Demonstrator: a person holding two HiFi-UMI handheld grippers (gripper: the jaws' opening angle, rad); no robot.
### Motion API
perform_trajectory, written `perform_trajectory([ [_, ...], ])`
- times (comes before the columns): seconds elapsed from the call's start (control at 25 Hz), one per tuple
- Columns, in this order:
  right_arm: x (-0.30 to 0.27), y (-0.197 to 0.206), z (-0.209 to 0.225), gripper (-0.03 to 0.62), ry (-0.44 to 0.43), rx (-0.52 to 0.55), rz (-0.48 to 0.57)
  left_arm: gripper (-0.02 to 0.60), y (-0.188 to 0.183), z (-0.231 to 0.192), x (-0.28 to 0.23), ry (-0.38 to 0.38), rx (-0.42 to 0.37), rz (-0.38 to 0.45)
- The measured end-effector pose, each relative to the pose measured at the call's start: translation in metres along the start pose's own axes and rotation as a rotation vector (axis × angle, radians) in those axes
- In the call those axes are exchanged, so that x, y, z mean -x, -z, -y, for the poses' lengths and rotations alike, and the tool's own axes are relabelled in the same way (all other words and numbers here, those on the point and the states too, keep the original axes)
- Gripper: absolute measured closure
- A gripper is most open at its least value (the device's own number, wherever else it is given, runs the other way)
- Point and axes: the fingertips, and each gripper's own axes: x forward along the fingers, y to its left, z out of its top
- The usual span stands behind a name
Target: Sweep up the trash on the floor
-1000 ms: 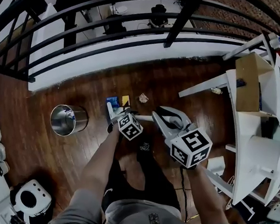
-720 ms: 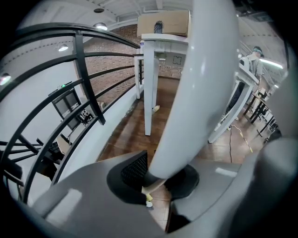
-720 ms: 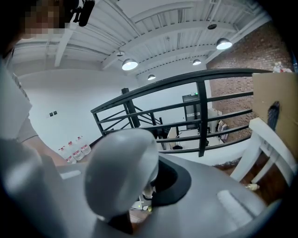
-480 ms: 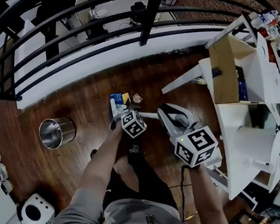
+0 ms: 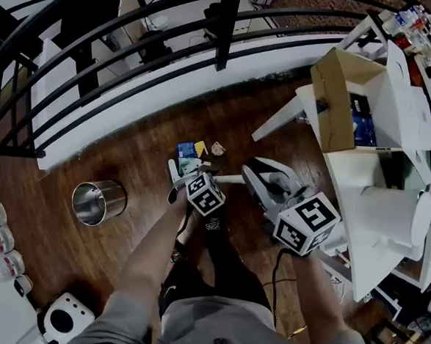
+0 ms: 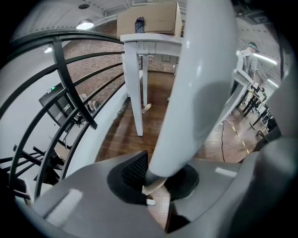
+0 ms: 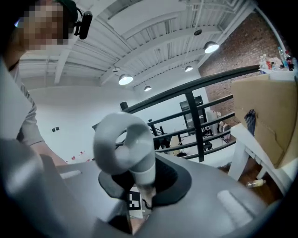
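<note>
Trash lies on the dark wood floor: a blue packet [image 5: 187, 149], a yellow scrap [image 5: 199, 148] and a crumpled paper [image 5: 218, 148]. My left gripper [image 5: 179, 186] is just below it, shut on a white broom handle [image 5: 230, 179]. In the left gripper view that handle [image 6: 195, 93] rises from between the jaws of my left gripper [image 6: 156, 186]. My right gripper [image 5: 246, 178] is shut on the same handle near its looped end [image 7: 123, 139]. The right gripper view shows the jaws of that gripper [image 7: 142, 195] closed round the shaft. The broom's head is mostly hidden behind the left gripper.
A shiny metal bin [image 5: 95, 202] stands on the floor to the left. A black railing [image 5: 136, 44] runs along the far side. A white table [image 5: 363, 163] with a cardboard box [image 5: 331, 95] crowds the right. A white appliance [image 5: 65, 319] sits at the bottom left.
Both grippers have shifted together with the handle, drawing back slightly from the trash. The head view has swung, so the table shows more. Both grips look unchanged.
</note>
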Motion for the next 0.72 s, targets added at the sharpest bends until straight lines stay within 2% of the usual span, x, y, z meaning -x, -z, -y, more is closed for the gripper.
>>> perform_trajectory([
  [0.16, 0.013, -0.014, -0.037, 0.536, -0.026, 0.012, 0.046, 0.532, 0.008, 0.022, 0.035, 0.013, 0.022, 0.001],
  [0.36, 0.044, -0.024, -0.126, 0.536, -0.071, 0.065, 0.093, 0.532, 0.034, 0.057, 0.103, -0.021, 0.024, 0.027],
  [0.56, 0.105, -0.019, -0.221, 0.534, -0.082, 0.107, 0.14, 0.532, 0.063, 0.109, 0.183, -0.075, -0.052, 0.076],
  [0.72, 0.154, -0.015, -0.269, 0.534, -0.069, 0.09, 0.168, 0.534, 0.079, 0.154, 0.233, -0.083, -0.126, 0.1],
])
